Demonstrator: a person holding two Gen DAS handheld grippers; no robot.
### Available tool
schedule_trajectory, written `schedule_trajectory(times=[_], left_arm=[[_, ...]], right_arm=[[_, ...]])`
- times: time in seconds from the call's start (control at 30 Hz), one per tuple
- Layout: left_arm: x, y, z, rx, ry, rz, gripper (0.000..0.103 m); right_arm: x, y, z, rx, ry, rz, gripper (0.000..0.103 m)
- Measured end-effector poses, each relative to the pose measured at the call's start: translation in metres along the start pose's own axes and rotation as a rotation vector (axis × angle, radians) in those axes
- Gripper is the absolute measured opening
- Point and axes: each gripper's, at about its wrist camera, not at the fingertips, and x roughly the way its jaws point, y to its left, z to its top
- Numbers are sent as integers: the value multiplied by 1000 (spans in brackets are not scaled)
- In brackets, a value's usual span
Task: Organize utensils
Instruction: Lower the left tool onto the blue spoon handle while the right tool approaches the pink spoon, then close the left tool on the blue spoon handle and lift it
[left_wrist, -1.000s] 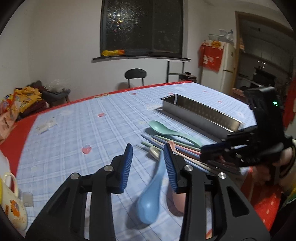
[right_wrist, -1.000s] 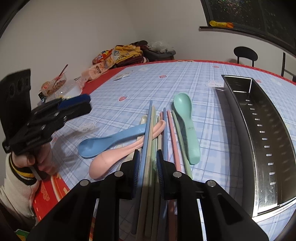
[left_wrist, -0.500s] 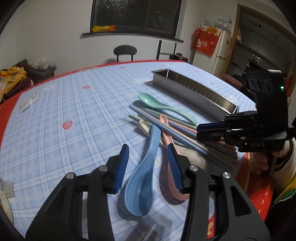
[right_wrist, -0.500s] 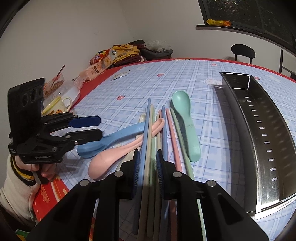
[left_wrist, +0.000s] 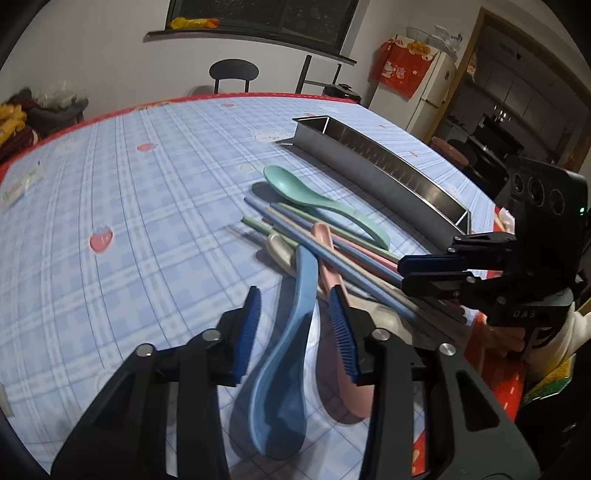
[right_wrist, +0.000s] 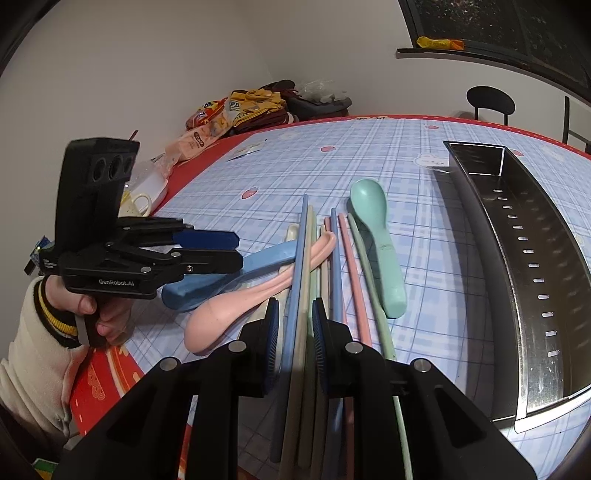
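The left tongs (left_wrist: 295, 332) hang low over the near edge of the worktop (left_wrist: 147, 206), and their jaws are closing with the handle of the blue spoon (left_wrist: 291, 350) between them; the pads do not yet press on it. The blue spoon lies flat with its bowl toward the near edge. Just beside it on the right lies the pink spoon (left_wrist: 332, 332), bowl also near, its handle running away under the sticks.

The right tongs (right_wrist: 293, 332) are narrow and clamp on a blue chopstick (right_wrist: 297, 280) and a pale one beside it. Both sticks run straight away from the tongs and cross over the handles of the blue spoon (right_wrist: 258, 262) and pink spoon (right_wrist: 236, 306). From this side the left tongs (right_wrist: 221, 251) show at the left, held by a hand (right_wrist: 99, 314) in a cream sleeve with a dark and yellow cuff.

A little farther on, more chopsticks (right_wrist: 351, 266) in blue, pink and green lie side by side on the checked cloth, loosely parallel. A beige spoon (left_wrist: 280, 251) pokes out beneath them. The green spoon (right_wrist: 376, 240) lies just right of the sticks, bowl pointing away.

Beyond that, along the right side, stands a long steel tray (right_wrist: 524, 280) with slots in its floor; nothing shows inside it.

At the far edge a black chair (left_wrist: 233, 74) stands against the wall, and snack bags (right_wrist: 221, 118) are heaped at the left corner.
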Motion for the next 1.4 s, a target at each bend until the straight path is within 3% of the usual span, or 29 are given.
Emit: schedule_trajectory(times=[0.13,0.2,0.37,0.73,0.87,1.27,1.4], left_arm=[[1,5,-4,-26,-6,-56,38],[8,2,-5,-17,19,-47,37],[11,3,-4,-33,17,-29,23],[19,-7,-7,14,53,-4,23],[17,-12,-8,35,36,42,15],[9,0,-8,-6,6,39,11],[7,1,-9,-10,-1,31,11]], right_arm=[[2,1,0,-5,4,-2,18],[2,1,0,-9,5,-5,18],[3,3,-1,-18,4,-8,18],[4,-2,-1,7,8,-14,18],[5,-4,-1,18,6,-21,18],[9,-11,4,70,36,-45,18],[11,-6,15,167,60,56,20]])
